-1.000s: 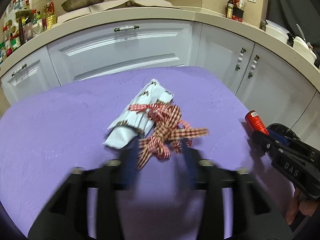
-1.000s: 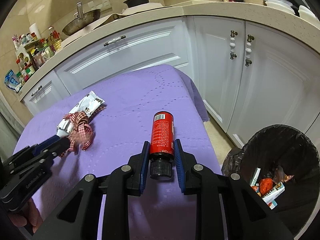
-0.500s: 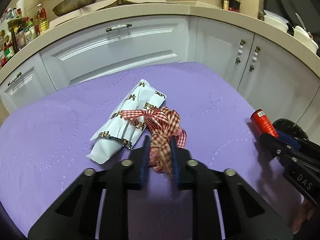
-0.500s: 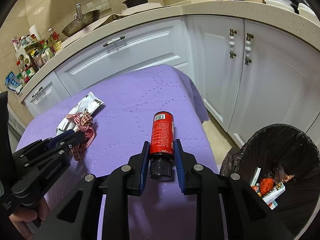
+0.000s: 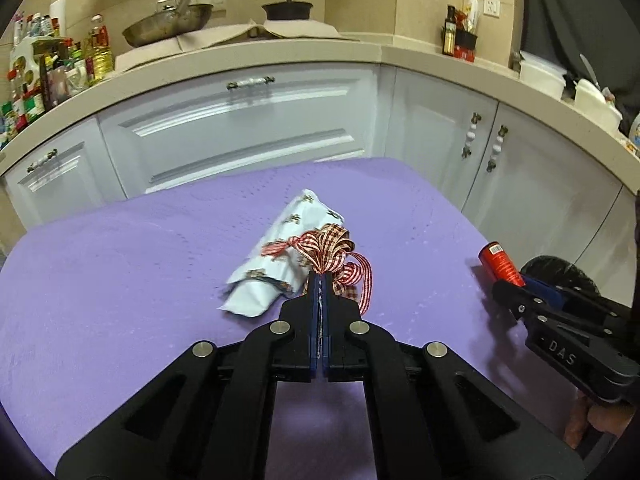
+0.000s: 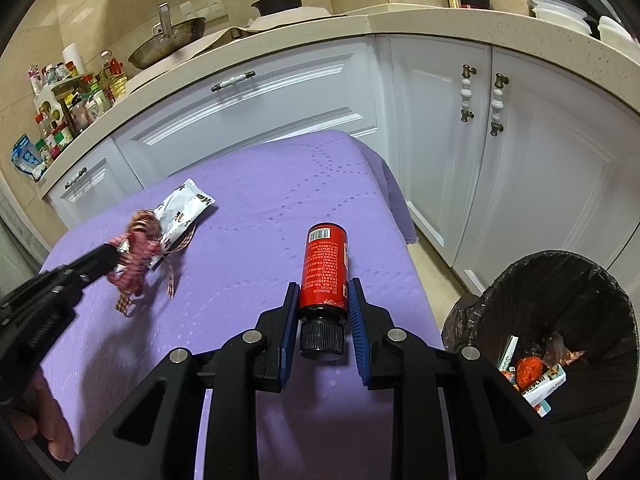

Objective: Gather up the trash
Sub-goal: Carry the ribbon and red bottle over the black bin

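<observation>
My left gripper (image 5: 319,280) is shut on a red-and-white checked ribbon (image 5: 334,254) and holds it just above the purple table (image 5: 120,300). A white printed wrapper (image 5: 280,264) lies just beyond it, touching the ribbon. My right gripper (image 6: 323,300) is shut on a red bottle (image 6: 325,264) with a black cap, held over the table's right part. The bottle (image 5: 500,266) and right gripper also show at the right of the left wrist view. The ribbon (image 6: 136,256) and wrapper (image 6: 182,212) show at the left of the right wrist view.
A black-lined trash bin (image 6: 560,320) with several wrappers inside stands on the floor right of the table. White kitchen cabinets (image 5: 248,128) and a countertop with pans and bottles run behind the table.
My left gripper has closed on the ribbon and lifted it a little, bunching it up. The right gripper still holds the red bottle in about the same place.
</observation>
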`<action>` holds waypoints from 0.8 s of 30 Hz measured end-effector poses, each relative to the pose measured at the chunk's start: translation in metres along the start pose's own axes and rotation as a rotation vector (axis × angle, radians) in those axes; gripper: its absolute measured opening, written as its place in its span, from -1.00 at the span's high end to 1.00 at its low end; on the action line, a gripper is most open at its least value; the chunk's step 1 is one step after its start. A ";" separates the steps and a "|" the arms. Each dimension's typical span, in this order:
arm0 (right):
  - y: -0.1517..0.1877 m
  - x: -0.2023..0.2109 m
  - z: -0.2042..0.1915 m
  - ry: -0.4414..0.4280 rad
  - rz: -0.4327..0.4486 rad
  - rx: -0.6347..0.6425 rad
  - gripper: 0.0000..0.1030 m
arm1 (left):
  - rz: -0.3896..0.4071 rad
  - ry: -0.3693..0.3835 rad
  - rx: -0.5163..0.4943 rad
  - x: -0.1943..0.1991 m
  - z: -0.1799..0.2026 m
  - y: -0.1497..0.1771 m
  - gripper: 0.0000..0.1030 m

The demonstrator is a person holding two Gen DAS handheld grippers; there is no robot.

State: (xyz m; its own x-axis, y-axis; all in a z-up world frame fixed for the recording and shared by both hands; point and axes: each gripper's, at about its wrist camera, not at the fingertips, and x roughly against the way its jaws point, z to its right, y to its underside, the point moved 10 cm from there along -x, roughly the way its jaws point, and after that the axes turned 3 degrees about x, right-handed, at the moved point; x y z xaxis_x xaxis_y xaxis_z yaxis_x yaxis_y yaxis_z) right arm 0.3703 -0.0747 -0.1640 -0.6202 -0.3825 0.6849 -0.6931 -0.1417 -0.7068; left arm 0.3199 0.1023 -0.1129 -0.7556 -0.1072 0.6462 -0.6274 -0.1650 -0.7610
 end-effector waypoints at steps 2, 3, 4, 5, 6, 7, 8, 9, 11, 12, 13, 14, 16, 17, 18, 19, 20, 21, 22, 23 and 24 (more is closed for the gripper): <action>0.000 0.002 -0.001 0.000 0.004 0.003 0.51 | 0.012 -0.005 0.010 0.008 -0.007 -0.001 0.98; 0.000 0.004 -0.002 0.000 0.006 0.006 0.51 | 0.017 -0.009 0.014 0.011 -0.010 -0.001 0.98; 0.000 0.005 -0.003 0.000 0.009 0.008 0.51 | 0.021 -0.015 0.019 0.015 -0.015 0.000 0.98; 0.000 0.006 -0.003 0.000 0.011 0.010 0.51 | 0.023 -0.019 0.025 0.018 -0.020 0.001 0.98; 0.000 0.008 -0.005 -0.001 0.013 0.012 0.51 | 0.024 -0.022 0.029 0.021 -0.023 0.001 0.98; 0.001 0.009 -0.005 -0.001 0.014 0.015 0.51 | 0.026 -0.029 0.036 0.025 -0.029 0.002 0.98; 0.002 0.011 -0.006 -0.001 0.015 0.017 0.51 | 0.027 -0.033 0.041 0.026 -0.032 0.003 0.98; 0.002 0.012 -0.007 -0.001 0.016 0.018 0.51 | 0.029 -0.038 0.049 0.030 -0.037 0.004 0.98; 0.004 0.014 -0.008 -0.001 0.017 0.020 0.51 | 0.031 -0.046 0.060 0.035 -0.045 0.006 0.98; 0.005 0.015 -0.008 -0.001 0.018 0.021 0.51 | 0.034 -0.053 0.066 0.039 -0.050 0.007 0.98; 0.006 0.017 -0.009 -0.001 0.019 0.022 0.51 | 0.035 -0.057 0.069 0.042 -0.053 0.008 0.98; 0.007 0.018 -0.010 -0.001 0.021 0.022 0.51 | 0.037 -0.063 0.072 0.045 -0.057 0.009 0.98; 0.008 0.022 -0.011 0.000 0.024 0.023 0.51 | 0.038 -0.076 0.082 0.050 -0.065 0.013 0.98; 0.009 0.024 -0.011 0.000 0.025 0.025 0.51 | 0.038 -0.082 0.088 0.053 -0.069 0.014 0.98; 0.010 0.026 -0.012 0.001 0.027 0.026 0.51 | 0.038 -0.086 0.091 0.055 -0.072 0.015 0.98; 0.011 0.028 -0.012 0.002 0.029 0.026 0.51 | 0.040 -0.094 0.097 0.058 -0.077 0.017 0.98; 0.012 0.030 -0.012 0.003 0.030 0.026 0.51 | 0.041 -0.100 0.102 0.061 -0.080 0.018 0.98; 0.013 0.032 -0.011 0.003 0.032 0.026 0.51 | 0.044 -0.106 0.105 0.063 -0.083 0.019 0.98; 0.014 0.033 -0.011 0.004 0.034 0.025 0.51 | 0.045 -0.110 0.106 0.066 -0.085 0.020 0.98; 0.015 0.036 -0.010 0.005 0.036 0.024 0.51 | 0.048 -0.113 0.108 0.068 -0.087 0.020 0.98; 0.016 0.038 -0.008 0.006 0.037 0.022 0.51 | 0.049 -0.116 0.109 0.071 -0.088 0.021 0.98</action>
State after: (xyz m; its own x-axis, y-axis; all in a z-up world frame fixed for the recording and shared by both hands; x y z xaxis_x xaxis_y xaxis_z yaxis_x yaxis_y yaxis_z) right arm 0.3328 -0.0837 -0.1480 -0.6476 -0.3828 0.6588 -0.6610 -0.1478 -0.7357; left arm 0.2369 0.1771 -0.0879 -0.7541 -0.2297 0.6153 -0.5612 -0.2615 -0.7853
